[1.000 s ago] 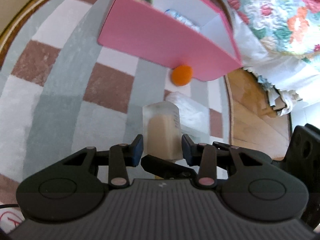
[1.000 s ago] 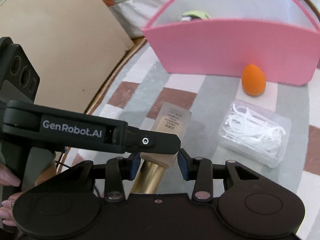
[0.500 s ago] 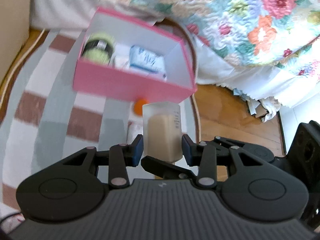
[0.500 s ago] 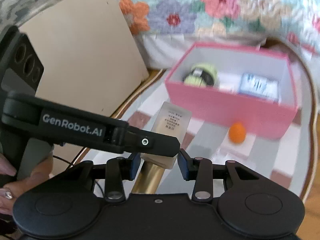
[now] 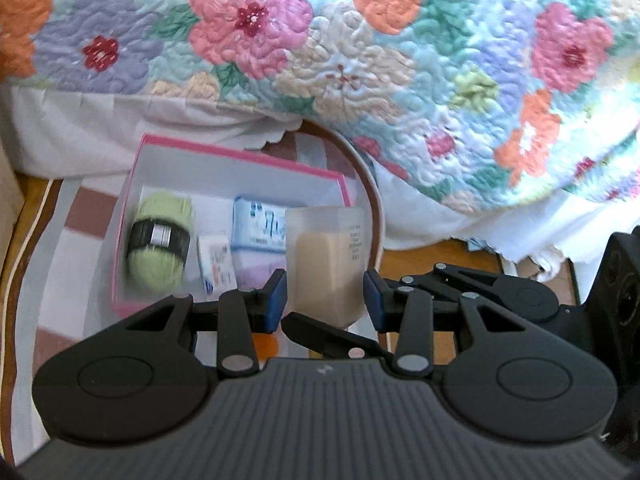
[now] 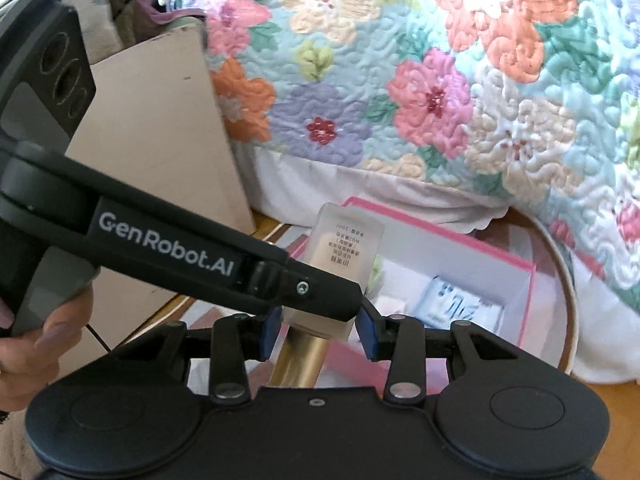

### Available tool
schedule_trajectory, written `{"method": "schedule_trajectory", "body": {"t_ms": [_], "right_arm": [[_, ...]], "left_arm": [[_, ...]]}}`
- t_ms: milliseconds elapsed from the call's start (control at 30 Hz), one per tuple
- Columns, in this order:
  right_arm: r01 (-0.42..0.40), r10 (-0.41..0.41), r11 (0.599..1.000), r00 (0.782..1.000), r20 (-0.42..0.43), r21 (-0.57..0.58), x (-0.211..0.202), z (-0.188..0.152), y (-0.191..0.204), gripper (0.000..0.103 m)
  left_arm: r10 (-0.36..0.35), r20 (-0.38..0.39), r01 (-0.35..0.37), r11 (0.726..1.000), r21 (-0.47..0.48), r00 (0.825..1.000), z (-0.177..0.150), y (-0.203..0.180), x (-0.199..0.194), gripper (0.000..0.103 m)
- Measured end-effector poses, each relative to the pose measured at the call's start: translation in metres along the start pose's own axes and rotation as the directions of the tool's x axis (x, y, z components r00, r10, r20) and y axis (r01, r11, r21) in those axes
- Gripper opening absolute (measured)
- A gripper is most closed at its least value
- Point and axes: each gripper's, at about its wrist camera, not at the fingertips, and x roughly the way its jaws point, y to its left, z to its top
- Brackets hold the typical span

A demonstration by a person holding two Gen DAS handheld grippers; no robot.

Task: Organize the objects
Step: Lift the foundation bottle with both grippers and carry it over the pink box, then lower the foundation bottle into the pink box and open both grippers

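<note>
Left wrist view: the left tongs (image 5: 325, 295) are seen with a frosted bottle (image 5: 326, 266) of beige liquid standing between the two blue pads (image 5: 275, 295). A narrow gap appears to remain on either side of the bottle, so it cannot be told whether the pads grip it. A black finger of the other tool crosses just below the bottle's base. Behind and below the bottle, a pink box (image 5: 240, 156) is recorded on a checked rug (image 5: 80, 216). Inside the box are noted a green yarn ball (image 5: 160, 240) with a black band at the left, a small white carton (image 5: 216, 266) beside it, and a blue-and-white packet (image 5: 260, 226) to the right of that. An orange object (image 5: 268, 344) is partly visible beneath the tongs; its form is obscured. A floral quilt (image 5: 360, 40) fills the upper frame.

Right wrist view: the right tongs (image 6: 317, 330) are seen set narrowly around the same bottle (image 6: 344, 246) at the join of its frosted body and gold cap (image 6: 300, 364), the pads lying at both sides of it; contact is probable but partly hidden by the left tool's finger (image 6: 316, 288), which crosses in front. The bottle is tilted, its printed base pointing away from the camera. The box (image 6: 460, 236) lies beyond, with the packet (image 6: 460, 300) visible inside. A cardboard panel (image 6: 160, 128) stands at the left, against the quilt (image 6: 440, 80). A hand (image 6: 40, 340) is seen holding the left tool's handle.
</note>
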Motion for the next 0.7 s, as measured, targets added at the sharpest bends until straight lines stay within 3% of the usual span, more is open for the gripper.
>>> {"method": "schedule_trajectory", "body": {"t_ms": [167, 333, 633, 700], "right_arm": [[-0.059, 0.059, 0.996, 0.998, 0.003, 0.067, 0.038, 0.012, -0.047, 0.046], [-0.048, 0.05, 0.996, 0.999, -0.017, 0.071, 0.088, 0.007, -0.074, 0.046], [-0.056, 0.064, 0.997, 0.986, -0.155, 0.057, 0.174, 0.001, -0.112, 0.046], [-0.046, 0.047, 0.999, 0.98, -0.193, 0.009, 0.191, 0.003, -0.112, 0.046]], "left_arm": [[0.036, -0.033, -0.038, 0.998, -0.045, 0.999, 0.025, 0.014, 0.05, 0.04], [0.036, -0.067, -0.044, 0.991, -0.125, 0.997, 0.035, 0.043, 0.107, 0.04], [0.012, -0.122, -0.046, 0.959, -0.28, 0.993, 0.035, 0.099, 0.18, 0.04], [0.012, -0.121, -0.048, 0.953, -0.298, 0.993, 0.037, 0.106, 0.188, 0.041]]}}
